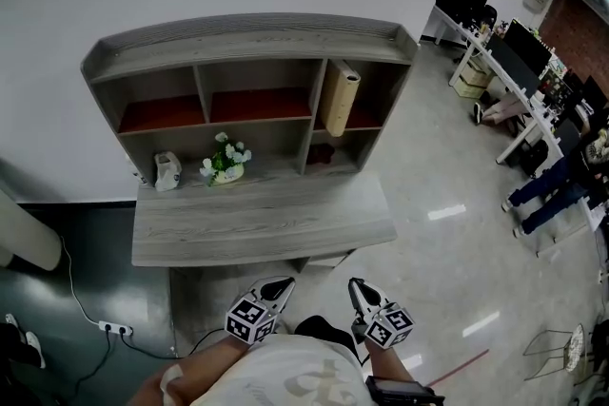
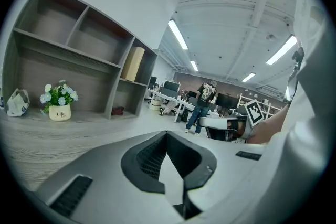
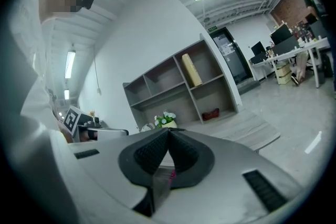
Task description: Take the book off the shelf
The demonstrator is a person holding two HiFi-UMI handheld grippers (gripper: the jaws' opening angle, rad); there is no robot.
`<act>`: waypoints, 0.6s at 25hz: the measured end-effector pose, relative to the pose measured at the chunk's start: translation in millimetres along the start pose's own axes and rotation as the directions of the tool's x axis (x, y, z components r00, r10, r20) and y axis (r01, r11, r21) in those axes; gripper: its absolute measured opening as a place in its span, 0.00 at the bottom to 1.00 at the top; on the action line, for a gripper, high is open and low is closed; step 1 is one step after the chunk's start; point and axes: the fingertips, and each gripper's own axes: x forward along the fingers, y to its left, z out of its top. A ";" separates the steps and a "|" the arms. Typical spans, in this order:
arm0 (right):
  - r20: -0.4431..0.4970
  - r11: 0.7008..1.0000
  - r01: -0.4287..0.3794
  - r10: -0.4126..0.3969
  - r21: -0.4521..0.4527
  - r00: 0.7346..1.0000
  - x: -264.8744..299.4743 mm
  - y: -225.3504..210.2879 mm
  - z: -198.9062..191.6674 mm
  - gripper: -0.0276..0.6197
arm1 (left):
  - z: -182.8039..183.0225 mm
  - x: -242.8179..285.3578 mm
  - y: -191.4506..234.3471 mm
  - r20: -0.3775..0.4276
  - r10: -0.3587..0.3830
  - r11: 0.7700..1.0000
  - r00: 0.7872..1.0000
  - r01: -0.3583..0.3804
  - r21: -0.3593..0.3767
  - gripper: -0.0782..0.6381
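**Book on the shelf, both claws together**

The tan book [image 1: 340, 98] leans in the upper right compartment of the shelf [image 1: 249, 38]. Left claw [image 1: 279, 284] and right claw [image 1: 358, 286] hover short of the counter [image 1: 257, 228], jaws together, empty.

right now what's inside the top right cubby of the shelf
Only a tan book, standing on end and tilted. The corner of the cubby behind it is covered, so anything there cannot be seen.
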 end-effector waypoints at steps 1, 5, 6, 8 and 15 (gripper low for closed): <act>0.000 1.000 0.003 -0.003 -0.002 1.000 -0.8 0.1 0.9 0.05 | 0.8 0.1 -0.7 -0.001 -0.003 1.000 1.000 0.003 0.001 0.11; 0.003 1.000 0.023 -0.023 -0.003 1.000 -7.0 -2.7 4.4 0.05 | 3.6 0.4 -4.4 -0.008 -0.018 1.000 1.000 0.018 0.010 0.11; 0.004 1.000 0.028 -0.028 -0.002 1.000 -8.1 -4.2 4.9 0.05 | 3.8 1.1 -4.6 -0.010 -0.020 1.000 1.000 0.021 0.012 0.11; 0.006 0.999 0.034 -0.034 0.002 0.999 -9.8 -6.2 5.0 0.05 | 3.0 2.3 -5.3 -0.015 -0.023 1.000 1.000 0.023 0.014 0.11; -0.006 0.999 0.049 -0.049 0.010 0.999 -15.3 -9.2 -1.6 0.05 | -1.2 4.4 -11.8 -0.033 -0.039 0.999 0.999 0.039 0.014 0.11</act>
